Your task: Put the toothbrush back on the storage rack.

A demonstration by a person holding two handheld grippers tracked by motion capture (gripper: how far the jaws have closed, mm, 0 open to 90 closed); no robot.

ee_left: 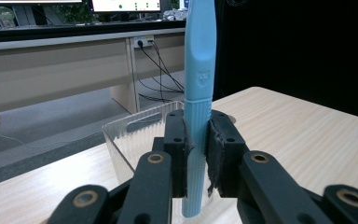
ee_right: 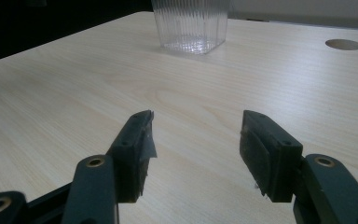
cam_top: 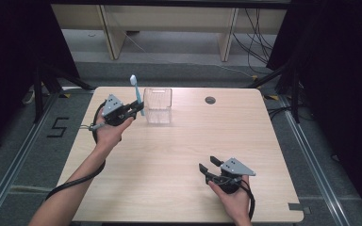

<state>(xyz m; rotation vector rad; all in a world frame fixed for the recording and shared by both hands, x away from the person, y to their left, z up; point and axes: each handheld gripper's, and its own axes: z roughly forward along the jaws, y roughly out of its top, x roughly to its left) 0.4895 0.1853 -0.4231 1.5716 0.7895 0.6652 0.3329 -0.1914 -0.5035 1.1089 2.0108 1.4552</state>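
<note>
At five o'clock on the pale wooden table [cam_top: 169, 160], the right gripper [cam_top: 209, 166] rests with jaws apart, nothing between them. At eleven o'clock the left gripper [cam_top: 137, 108] clamps a light blue plastic toothbrush [cam_top: 136, 94], upright, bristles topmost, just beside the clear ribbed plastic cup [cam_top: 158, 105]. A round cable hole [cam_top: 210, 100] lies at one o'clock.

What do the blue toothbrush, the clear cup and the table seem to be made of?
Toothbrush: probably matte blue plastic, with a moulded ribbed grip. Cup: clear, glossy, finely ribbed walls; plastic or glass, hard to tell. Table: pale wood-grain top, smooth, perhaps laminate.
</note>
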